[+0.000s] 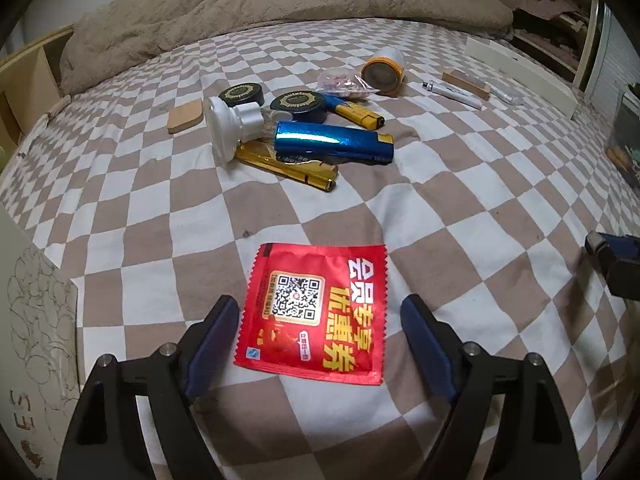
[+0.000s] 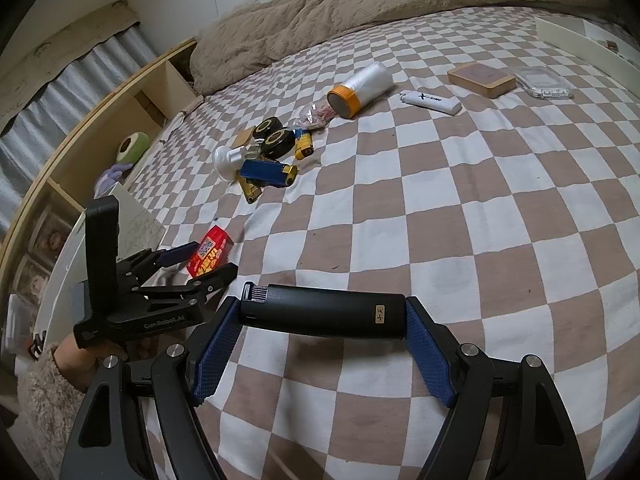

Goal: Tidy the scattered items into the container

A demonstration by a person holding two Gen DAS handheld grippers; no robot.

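Our left gripper (image 1: 320,320) stands open over the bed's brown-and-white checked sheet (image 1: 460,200), its blue pads on either side of a flat red foil sachet (image 1: 316,312) with a QR code, which lies on the sheet untouched. Our right gripper (image 2: 324,312) is clamped on a black cylindrical lighter (image 2: 324,314), held endwise between both pads just above the sheet. Farther up the bed we see a loose heap: a shiny blue lighter (image 1: 334,142), gold lighters (image 1: 292,168), two round black tins (image 1: 298,106) and a white plastic pump cap (image 1: 232,124). A white-walled container (image 1: 520,72) sits at the far right.
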